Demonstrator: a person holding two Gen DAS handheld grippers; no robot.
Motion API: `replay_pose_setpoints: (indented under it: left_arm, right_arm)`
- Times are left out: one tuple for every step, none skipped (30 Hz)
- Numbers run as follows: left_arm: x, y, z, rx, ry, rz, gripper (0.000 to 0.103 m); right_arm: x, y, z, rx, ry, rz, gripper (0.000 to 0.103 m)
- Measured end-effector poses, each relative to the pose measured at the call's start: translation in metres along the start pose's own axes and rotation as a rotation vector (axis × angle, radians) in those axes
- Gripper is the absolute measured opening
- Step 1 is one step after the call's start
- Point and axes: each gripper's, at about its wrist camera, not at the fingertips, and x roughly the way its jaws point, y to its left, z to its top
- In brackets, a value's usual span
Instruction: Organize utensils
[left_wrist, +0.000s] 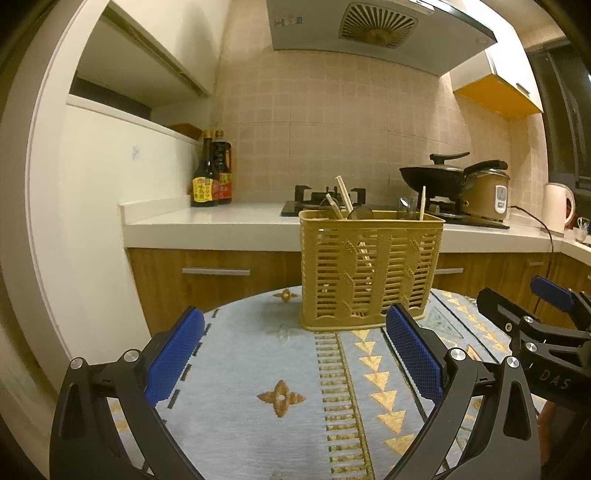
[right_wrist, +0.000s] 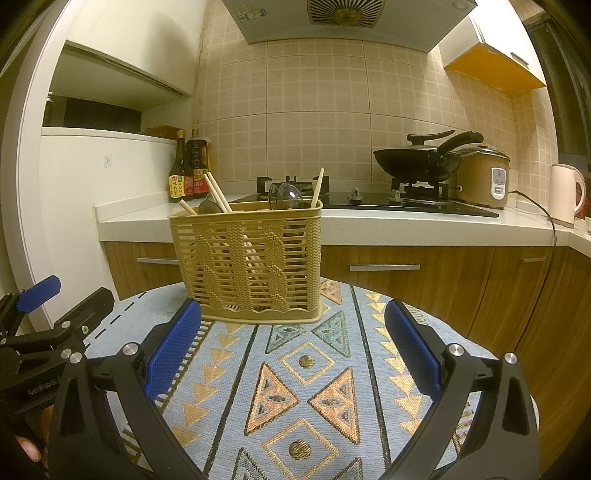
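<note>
Surface (right_wrist: 317, 373): round, patterned cloth, bare near edge.
Basket (right_wrist: 251, 258): at far rim, holding chopsticks (right_wrist: 218, 192).
Left hand-held gripper (left_wrist: 295, 354): spread wide, empty.
Right hand-held gripper (right_wrist: 295, 350): spread wide, empty.

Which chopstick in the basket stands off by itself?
The single chopstick at the right end of the basket; the others lean together at the left end.
</note>
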Motion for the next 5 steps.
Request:
replay_pose_setpoints:
  left_arm:
    - [0.0004,-0.0003,0.0003,0.002,-0.001,-0.003,0.096]
    - [-0.0002,-0.0008,0.0001,0.005,-0.003,0.001,0.096]
    - [0.0,-0.0006,0.0005,0.005,-0.004,0.001,0.096]
    - [-0.0002,-0.0004,0.0004,0.004,-0.005,-0.002,0.096]
    - [0.0,0.0001,0.0005,0.002,-0.005,-0.004,0.096]
  right_arm:
    - [-0.0001,-0.0001,0.0,0.003,0.001,0.001,0.095]
    - [0.0,-0.0003,0.0,0.005,0.001,0.001,0.095]
    - [-0.0003,-0.0004,0.0001,0.006,0.0,0.001,0.095]
    - [-0.0003,-0.0005,0.0002,0.007,0.001,0.001,0.095]
    - [0.0,-0.0005,0.0005,0.007,0.003,0.001,0.095]
